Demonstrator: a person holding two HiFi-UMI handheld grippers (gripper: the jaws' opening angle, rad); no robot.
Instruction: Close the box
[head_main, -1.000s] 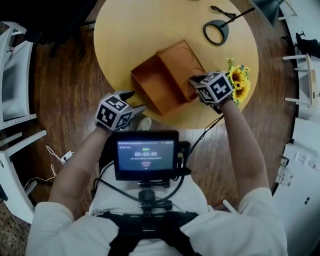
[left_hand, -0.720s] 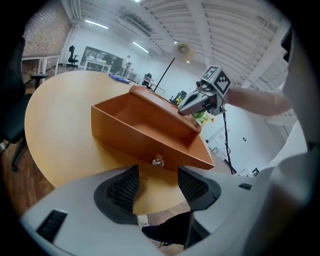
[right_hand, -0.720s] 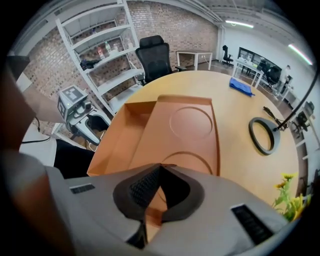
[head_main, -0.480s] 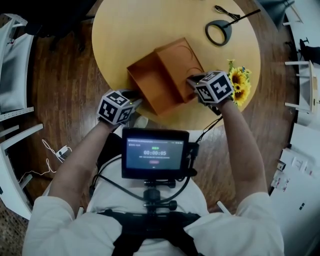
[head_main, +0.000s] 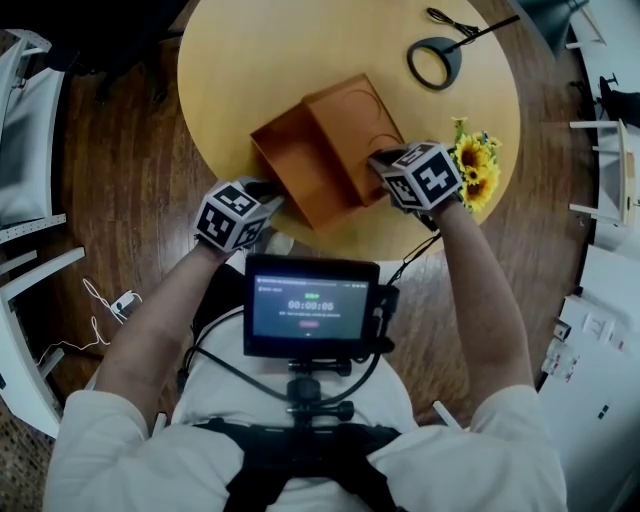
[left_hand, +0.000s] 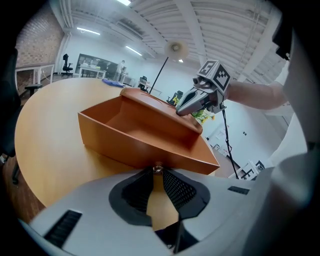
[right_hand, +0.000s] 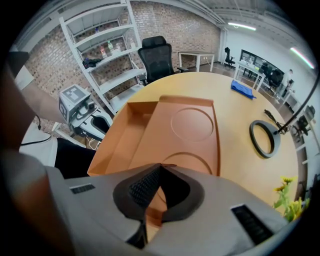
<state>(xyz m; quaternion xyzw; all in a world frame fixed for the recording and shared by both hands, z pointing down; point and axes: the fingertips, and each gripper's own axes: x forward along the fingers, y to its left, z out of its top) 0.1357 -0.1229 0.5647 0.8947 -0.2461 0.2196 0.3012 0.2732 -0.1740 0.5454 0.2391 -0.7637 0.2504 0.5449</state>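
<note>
An orange cardboard box (head_main: 295, 172) lies open on the round wooden table (head_main: 260, 60), with its lid (head_main: 350, 115) hinged out to the right. My right gripper (head_main: 383, 162) is shut on the lid's near corner. In the right gripper view the lid (right_hand: 192, 127) runs away from the gripper (right_hand: 160, 167), with the empty tray (right_hand: 120, 142) to its left. My left gripper (head_main: 268, 190) is shut, with its tips against the tray's near-left wall. In the left gripper view the gripper (left_hand: 157, 170) meets the foot of that wall (left_hand: 135, 145), with nothing visible between the pads. The right gripper (left_hand: 184, 109) shows at the lid's top edge.
A black ring on a stalk (head_main: 432, 62) lies at the table's far right. A bunch of sunflowers (head_main: 475, 165) sits by my right hand. A small monitor (head_main: 308, 305) hangs at the person's chest. A blue cloth (right_hand: 243, 87) lies far across the table. White shelving stands at both sides.
My left gripper has moved in to the box's near-left wall and its jaws have closed. The box has shifted a little left. The right gripper keeps its hold on the lid.
</note>
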